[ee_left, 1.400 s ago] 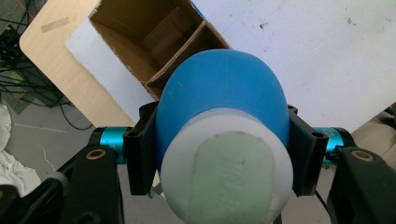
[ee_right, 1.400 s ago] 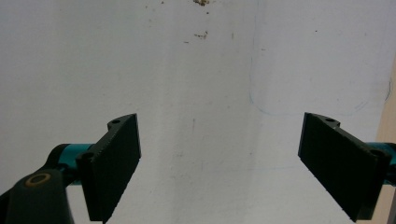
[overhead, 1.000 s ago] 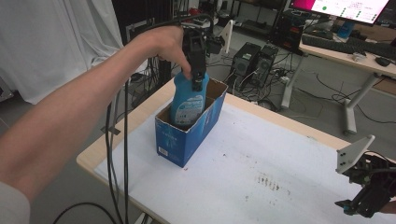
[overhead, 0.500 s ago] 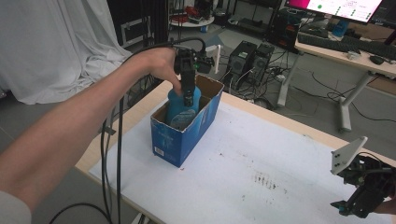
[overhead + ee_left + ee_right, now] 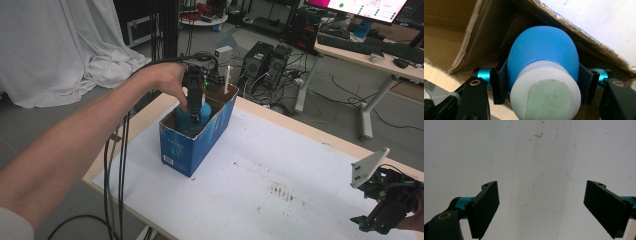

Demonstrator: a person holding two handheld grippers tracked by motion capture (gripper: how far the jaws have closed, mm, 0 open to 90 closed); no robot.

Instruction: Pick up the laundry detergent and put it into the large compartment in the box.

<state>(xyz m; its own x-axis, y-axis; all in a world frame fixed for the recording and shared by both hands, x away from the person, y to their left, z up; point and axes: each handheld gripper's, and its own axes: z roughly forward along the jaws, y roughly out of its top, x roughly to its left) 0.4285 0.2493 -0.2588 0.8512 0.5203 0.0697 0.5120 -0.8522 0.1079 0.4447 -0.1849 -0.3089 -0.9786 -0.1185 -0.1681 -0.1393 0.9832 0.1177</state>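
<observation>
Two grippers are at work: the left gripper [image 5: 194,116] clamps a blue bottle [image 5: 543,55] standing inside the cardboard box [image 5: 186,149], while the right gripper [image 5: 541,207] hovers wide open above the white table [image 5: 280,155].

The cardboard box [image 5: 197,135] walls crowd the left claw [image 5: 196,116] and its blue bottle [image 5: 542,57] closely. The white bench [image 5: 280,165] between the box and the right claw [image 5: 372,222] lies open and unobstructed.

the table [image 5: 300,165] is seen from above and in front; the box [image 5: 192,145] is shared with the close left gripper view, the tabletop with the right.
</observation>
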